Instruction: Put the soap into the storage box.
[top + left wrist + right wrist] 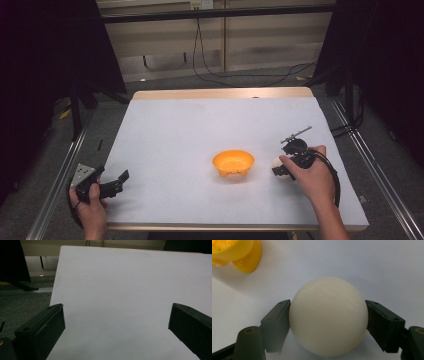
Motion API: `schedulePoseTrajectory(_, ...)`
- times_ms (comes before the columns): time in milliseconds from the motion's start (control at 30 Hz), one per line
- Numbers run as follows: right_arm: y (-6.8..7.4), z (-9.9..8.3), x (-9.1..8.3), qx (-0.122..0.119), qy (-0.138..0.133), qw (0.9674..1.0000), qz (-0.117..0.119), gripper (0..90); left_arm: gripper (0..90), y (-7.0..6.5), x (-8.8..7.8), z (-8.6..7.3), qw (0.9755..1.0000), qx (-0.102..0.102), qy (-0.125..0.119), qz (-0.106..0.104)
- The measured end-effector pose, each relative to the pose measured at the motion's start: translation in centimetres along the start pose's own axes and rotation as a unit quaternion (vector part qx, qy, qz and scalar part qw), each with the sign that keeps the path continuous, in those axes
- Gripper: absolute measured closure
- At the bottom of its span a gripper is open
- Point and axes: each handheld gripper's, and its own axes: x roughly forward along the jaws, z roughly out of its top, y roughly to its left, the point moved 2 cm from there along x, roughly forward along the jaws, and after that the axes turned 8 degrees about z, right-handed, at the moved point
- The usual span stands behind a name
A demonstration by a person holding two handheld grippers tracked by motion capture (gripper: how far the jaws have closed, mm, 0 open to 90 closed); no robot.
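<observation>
Two tools: right tool (328,322) clamps the cream ball (328,316) — carry it level to the orange bowl (233,163), centre frame; left tool (116,325) gapes empty.

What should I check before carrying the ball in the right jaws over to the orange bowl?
1. Grip: the right gripper has its jaws against both sides of the smooth cream-white ball: ok.
2. Whether the ball is lifted off the white table covering: cannot tell.
3. Target: the orange plastic bowl sits upright and looks empty in the high view: ok.
4. Path: bare covering between ball and bowl in the high view: ok.
5. Left gripper is open at the table's near left corner, away from the bowl: ok.
</observation>
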Motion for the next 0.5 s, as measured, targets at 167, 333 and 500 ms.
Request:
schedulePoseTrajectory(167,0.1,0.1,-0.6,-0.002,-0.002,1.0000,0.005,23.9,0.5,0.0,0.0,0.0,1.0000,0.001,0.001,0.001)
schedulePoseTrajectory(333,0.2,0.2,-1.0,-0.002,-0.014,0.9999,0.004,24.0,0.5,-0.1,0.0,0.0,1.0000,-0.005,0.001,-0.001)
schedulePoseTrajectory(500,0.5,0.6,-1.5,-0.011,-0.015,0.9997,0.013,24.0,0.5,-0.1,0.0,0.0,1.0000,-0.003,0.001,-0.001)
